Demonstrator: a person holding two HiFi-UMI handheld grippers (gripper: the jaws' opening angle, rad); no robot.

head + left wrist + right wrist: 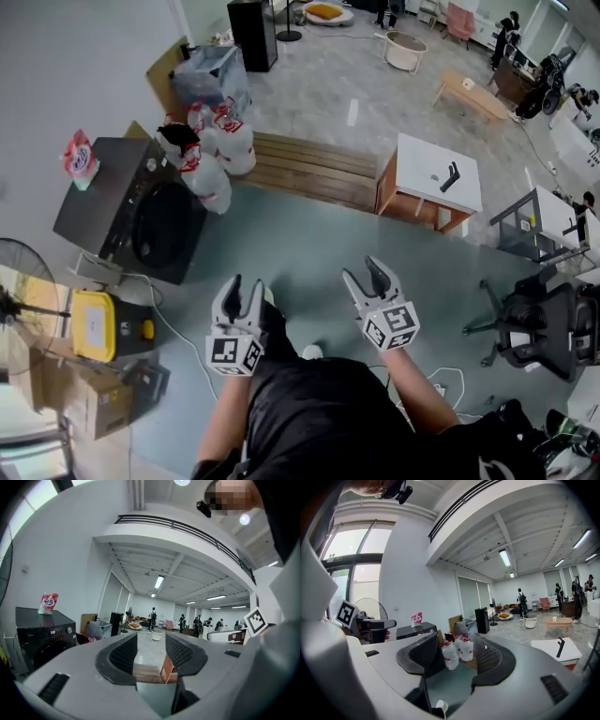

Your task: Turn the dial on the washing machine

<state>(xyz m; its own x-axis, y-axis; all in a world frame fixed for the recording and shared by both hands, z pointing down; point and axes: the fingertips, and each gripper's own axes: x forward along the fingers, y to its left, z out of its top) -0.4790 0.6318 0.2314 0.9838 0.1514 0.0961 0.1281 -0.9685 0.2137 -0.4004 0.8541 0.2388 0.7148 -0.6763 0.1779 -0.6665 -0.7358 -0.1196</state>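
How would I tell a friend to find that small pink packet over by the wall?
Find the dark front-loading washing machine standing against the white wall. The packet stands on its flat top, on the side near the wall. It is the only thing up there, pink and white, unlike the big clear bottles clustered beside the machine.

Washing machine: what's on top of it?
One pink-and-white pouch stands near a back corner of the washing machine; the rest of the top shows bare. Only the patch under the pouch is covered.
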